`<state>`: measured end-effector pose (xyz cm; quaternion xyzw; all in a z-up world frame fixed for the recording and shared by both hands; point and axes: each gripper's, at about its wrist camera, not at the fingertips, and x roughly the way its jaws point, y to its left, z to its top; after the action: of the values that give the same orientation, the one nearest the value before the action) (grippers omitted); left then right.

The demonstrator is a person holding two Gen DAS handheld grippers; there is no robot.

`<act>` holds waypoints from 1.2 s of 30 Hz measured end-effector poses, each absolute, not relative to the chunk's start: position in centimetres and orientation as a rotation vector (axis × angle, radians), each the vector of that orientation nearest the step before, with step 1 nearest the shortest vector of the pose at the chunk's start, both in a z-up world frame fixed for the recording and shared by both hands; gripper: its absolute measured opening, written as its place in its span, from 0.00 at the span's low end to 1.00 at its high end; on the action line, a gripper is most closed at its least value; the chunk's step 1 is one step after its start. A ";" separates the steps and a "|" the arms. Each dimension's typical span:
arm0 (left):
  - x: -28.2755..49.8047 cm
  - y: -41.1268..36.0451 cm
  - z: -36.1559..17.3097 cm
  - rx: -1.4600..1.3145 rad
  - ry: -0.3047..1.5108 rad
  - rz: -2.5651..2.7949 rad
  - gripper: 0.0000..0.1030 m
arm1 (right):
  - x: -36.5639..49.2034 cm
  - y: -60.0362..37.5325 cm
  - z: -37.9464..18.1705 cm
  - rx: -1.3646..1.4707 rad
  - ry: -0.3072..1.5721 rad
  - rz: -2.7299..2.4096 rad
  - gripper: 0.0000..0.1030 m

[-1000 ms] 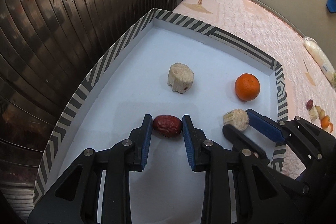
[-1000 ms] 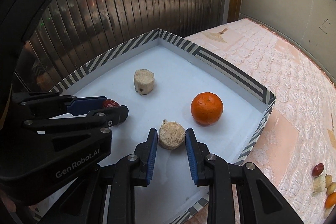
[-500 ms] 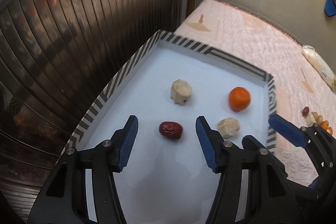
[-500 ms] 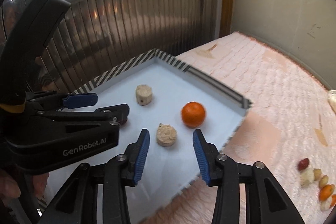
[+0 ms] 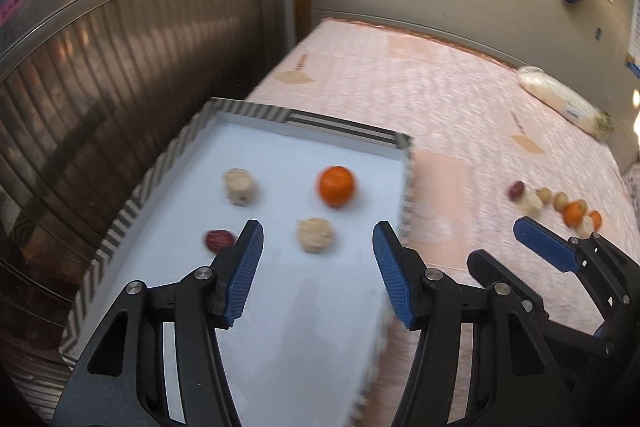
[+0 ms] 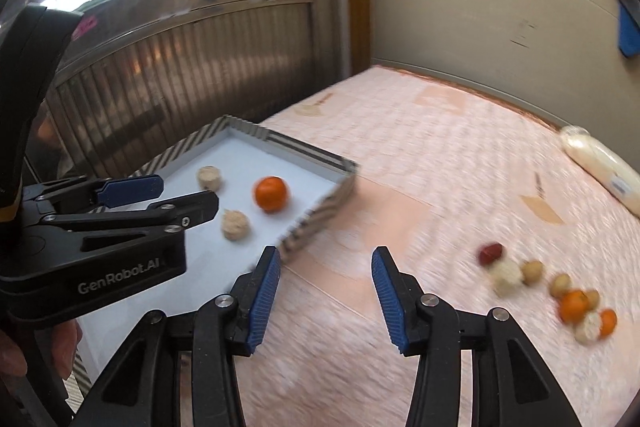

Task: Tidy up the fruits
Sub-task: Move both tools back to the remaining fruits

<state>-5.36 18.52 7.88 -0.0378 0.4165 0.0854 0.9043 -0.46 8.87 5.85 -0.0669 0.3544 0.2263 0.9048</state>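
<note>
Your left gripper [image 5: 318,241] hangs above the near part of a shallow white tray [image 5: 308,119] with a black-and-white striped rim, its blue-padded jaws spread apart and gripping nothing; they have just been opening. Four pieces lie in the tray, none touching another: a dark red date [image 5: 218,240] just left of your left finger, a pale beige round piece [image 5: 315,234] seen between the two fingers but lying loose on the tray floor, a second pale beige piece [image 5: 240,185] farther back on the left, and an orange mandarin [image 5: 337,185] farther back on the right. Your right gripper [image 6: 325,265] sits to the right of the tray, over the pink quilted bedcover [image 6: 420,167], its jaws likewise parted and empty, having also just been opening. Well to the right on the bedcover waits a loose cluster of fruit [image 6: 548,293]: a red date, pale pieces, small brownish ones and orange mandarins, close together or touching. A long white wrapped bundle [image 6: 596,167] lies near the far right edge of the bed. Both views are blurred.
</note>
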 end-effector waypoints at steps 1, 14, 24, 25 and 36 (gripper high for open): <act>-5.3 17.9 7.8 -0.073 0.862 0.166 0.56 | -0.7 8.0 5.9 -0.129 0.731 0.454 0.45; -3.9 10.4 7.0 -0.032 0.919 0.002 0.56 | -1.5 -2.9 4.8 -0.029 0.780 0.256 0.45; -1.2 5.5 5.1 -0.006 0.990 -0.077 0.56 | -2.4 -9.8 3.1 0.036 0.811 0.151 0.45; -1.1 5.0 4.9 -0.005 0.994 -0.081 0.56 | -2.4 -10.3 3.0 0.040 0.811 0.141 0.45; 0.7 2.3 3.5 -0.011 1.034 -0.100 0.56 | -1.4 -13.9 2.1 0.078 0.839 0.102 0.45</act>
<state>0.67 2.26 3.50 -0.0053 0.4941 -0.0476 0.8681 -1.40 -13.88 2.05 0.0376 0.4068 0.0494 0.9114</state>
